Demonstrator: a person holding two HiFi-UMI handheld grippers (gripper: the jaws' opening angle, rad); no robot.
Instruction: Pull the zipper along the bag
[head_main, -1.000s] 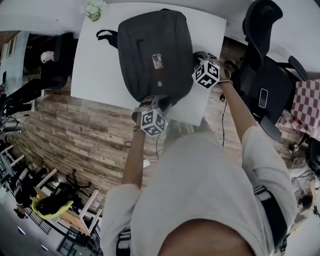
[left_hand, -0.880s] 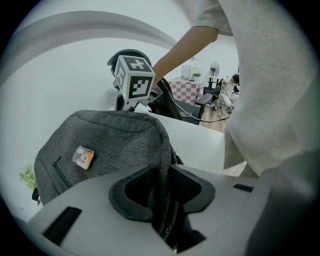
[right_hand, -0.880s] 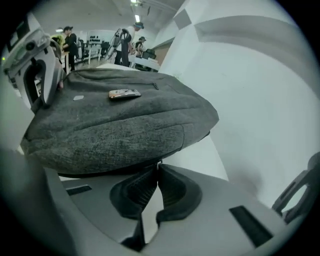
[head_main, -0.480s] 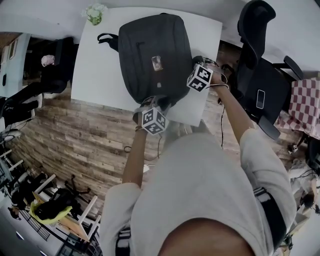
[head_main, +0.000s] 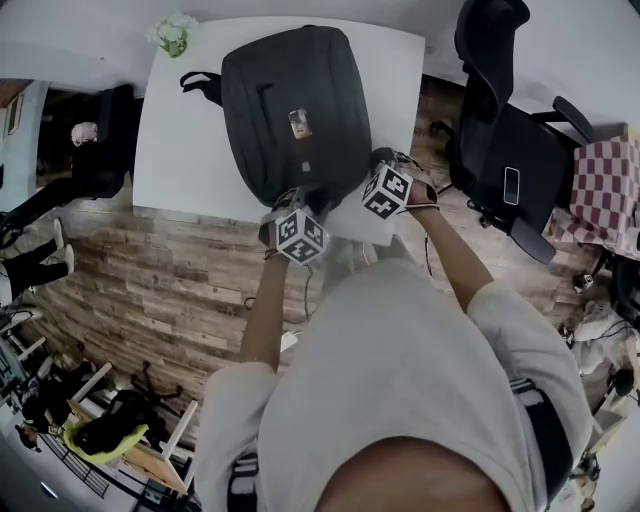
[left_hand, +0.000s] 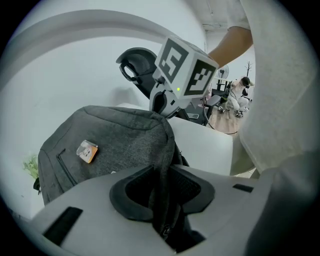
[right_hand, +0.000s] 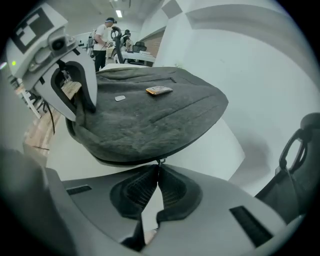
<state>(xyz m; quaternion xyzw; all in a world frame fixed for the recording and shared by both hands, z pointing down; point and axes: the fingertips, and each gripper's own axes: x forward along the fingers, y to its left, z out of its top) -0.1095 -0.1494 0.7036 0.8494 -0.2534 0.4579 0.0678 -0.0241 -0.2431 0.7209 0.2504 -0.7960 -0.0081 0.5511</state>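
The right gripper (right_hand: 158, 169) is clenched on the small metal zipper pull (right_hand: 160, 161) at the near rim of the dark grey fabric backpack (right_hand: 150, 115), apparently to drag it along. The left gripper (left_hand: 162, 182) pinches the backpack's near corner fold, probably to steady it on the white surface (right_hand: 220, 145) beneath.

In the head view the marker cubes cover the jaws of the left gripper (left_hand: 162, 197) and right gripper (right_hand: 156, 170) and the bag's (head_main: 290, 100) end at the table's (head_main: 180, 150) near edge, while the zipper pull (right_hand: 159, 161) in the right gripper view is a speck, its shape too small to tell.
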